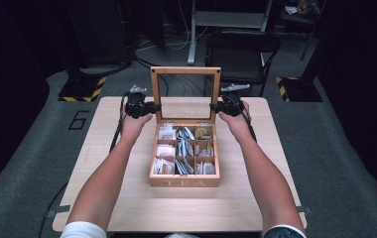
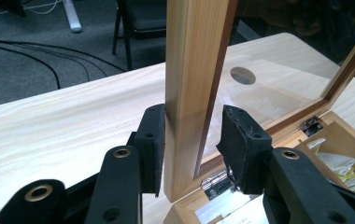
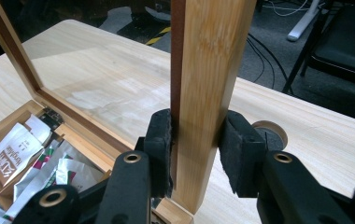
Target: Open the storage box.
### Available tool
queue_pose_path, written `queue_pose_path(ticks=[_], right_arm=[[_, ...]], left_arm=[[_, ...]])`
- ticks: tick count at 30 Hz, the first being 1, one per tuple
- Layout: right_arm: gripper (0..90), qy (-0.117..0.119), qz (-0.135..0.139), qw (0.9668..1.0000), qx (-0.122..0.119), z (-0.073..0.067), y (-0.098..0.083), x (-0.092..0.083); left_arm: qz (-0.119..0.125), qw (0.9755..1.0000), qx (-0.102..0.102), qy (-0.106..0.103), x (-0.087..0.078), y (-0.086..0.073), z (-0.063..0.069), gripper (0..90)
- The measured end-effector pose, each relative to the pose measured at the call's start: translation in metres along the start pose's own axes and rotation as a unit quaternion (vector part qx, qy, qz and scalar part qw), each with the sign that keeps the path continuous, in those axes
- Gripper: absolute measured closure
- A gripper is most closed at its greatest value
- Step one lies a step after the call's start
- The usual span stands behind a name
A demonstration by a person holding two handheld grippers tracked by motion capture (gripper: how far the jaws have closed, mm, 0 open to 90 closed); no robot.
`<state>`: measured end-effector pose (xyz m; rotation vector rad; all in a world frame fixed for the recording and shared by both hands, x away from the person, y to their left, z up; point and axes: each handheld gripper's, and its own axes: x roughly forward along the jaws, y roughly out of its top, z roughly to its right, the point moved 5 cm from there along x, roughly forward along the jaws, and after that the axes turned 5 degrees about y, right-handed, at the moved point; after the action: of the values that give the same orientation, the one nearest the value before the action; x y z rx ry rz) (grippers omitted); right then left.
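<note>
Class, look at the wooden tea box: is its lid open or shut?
Open. The lid stands upright behind the tea box, leaving the tea-bag compartments uncovered.

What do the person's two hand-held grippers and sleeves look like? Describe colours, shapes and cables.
Both the left hand-held gripper and the right hand-held gripper are black, each topped by a grey three-cornered plate and trailing a black cable. Their jaws carry black foam pads and brass-ringed holes. The forearms are bare; short white sleeves show.
</note>
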<state>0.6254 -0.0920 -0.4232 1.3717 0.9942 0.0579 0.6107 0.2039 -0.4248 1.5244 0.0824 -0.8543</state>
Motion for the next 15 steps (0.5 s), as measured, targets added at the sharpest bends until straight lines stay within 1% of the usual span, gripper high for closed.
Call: queue_pose_path(ticks=[5, 6, 7, 9, 11, 14, 15], right_arm=[[64.7, -0.002, -0.002, 1.0, 0.007, 0.0006, 0.0005, 0.0017], [64.5, -0.004, -0.001, 1.0, 0.006, 0.0011, 0.0007, 0.0026], [64.3, -0.006, -0.001, 1.0, 0.004, 0.0012, 0.0008, 0.0032], [64.2, -0.007, -0.001, 0.9999, 0.007, 0.0014, 0.001, 0.0047], [64.1, -0.007, -0.001, 0.9999, 0.007, 0.0027, 0.0013, 0.0057], [64.0, -0.008, -0.002, 0.9999, 0.015, 0.0039, 0.0018, 0.0078], [64.0, -0.008, -0.002, 0.9999, 0.015, 0.0039, 0.0018, 0.0078]], left_arm=[[-0.011, 0.9999, -0.001, -0.004, 0.0019, -0.0045, -0.0008, 60.5], [-0.006, 0.9999, -0.01, -0.005, 0.0016, -0.0048, 0.0001, 60.5], [-0.001, 0.9999, -0.011, -0.007, 0.001, -0.0053, -0.0003, 60.7], [0.002, 0.9997, -0.02, -0.014, -0.0002, -0.007, -0.001, 61.2], [-0.003, 0.9998, -0.016, -0.014, -0.0004, -0.0092, -0.0008, 61.3], [-0.005, 0.9999, -0.01, -0.012, -0.0004, -0.0108, 0.0006, 61.3], [-0.005, 0.9999, -0.004, -0.012, -0.0005, -0.0106, 0.0006, 61.3]])
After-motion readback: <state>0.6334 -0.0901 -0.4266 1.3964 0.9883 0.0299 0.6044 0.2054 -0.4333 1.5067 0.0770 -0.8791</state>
